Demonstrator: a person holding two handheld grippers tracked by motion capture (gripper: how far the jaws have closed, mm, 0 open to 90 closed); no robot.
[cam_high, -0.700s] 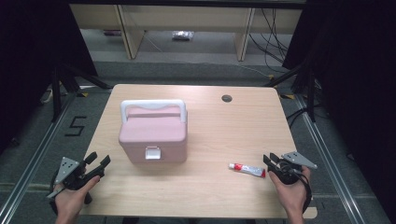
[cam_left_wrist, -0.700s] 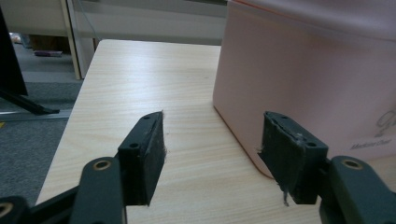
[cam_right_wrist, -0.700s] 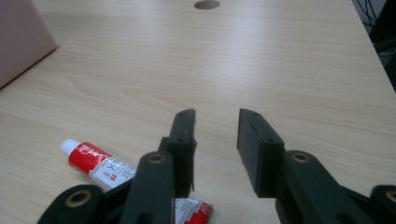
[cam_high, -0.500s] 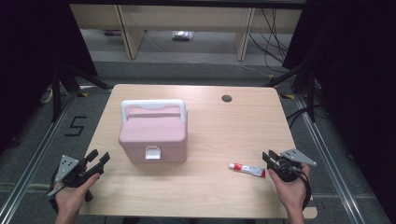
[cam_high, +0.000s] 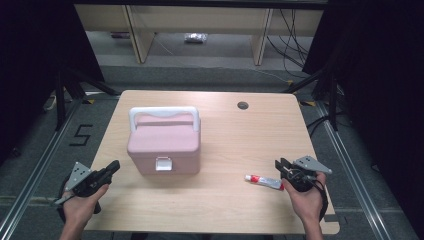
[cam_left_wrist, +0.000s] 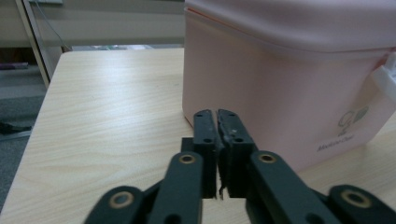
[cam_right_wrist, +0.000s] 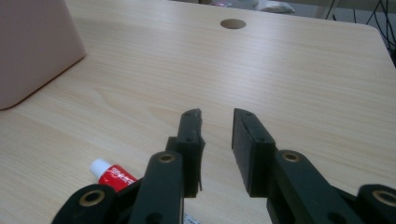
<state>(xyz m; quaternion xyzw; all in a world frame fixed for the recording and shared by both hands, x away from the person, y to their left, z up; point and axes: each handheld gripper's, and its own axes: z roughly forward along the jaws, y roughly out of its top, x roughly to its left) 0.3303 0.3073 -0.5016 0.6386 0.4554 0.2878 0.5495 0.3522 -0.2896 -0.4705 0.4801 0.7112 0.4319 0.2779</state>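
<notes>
Two tongs are resting low: your left tongs (cam_left_wrist: 218, 140) are pressed together just beside the pink plastic box (cam_high: 164, 146), while your right tongs (cam_right_wrist: 215, 135) are gaping empty beside the small red-and-white tube (cam_high: 263, 181) lying on the wooden counter (cam_high: 240, 140).

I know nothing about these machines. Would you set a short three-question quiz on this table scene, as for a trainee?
1. True or false: the pink box has its lid closed.
2. Which gripper has its jaws apart: A) left gripper B) right gripper?
3. What lies on the table beside the right gripper?

Key: 1 true. 2 B; the left one is shut on nothing. 3 a small red and white tube.
</notes>
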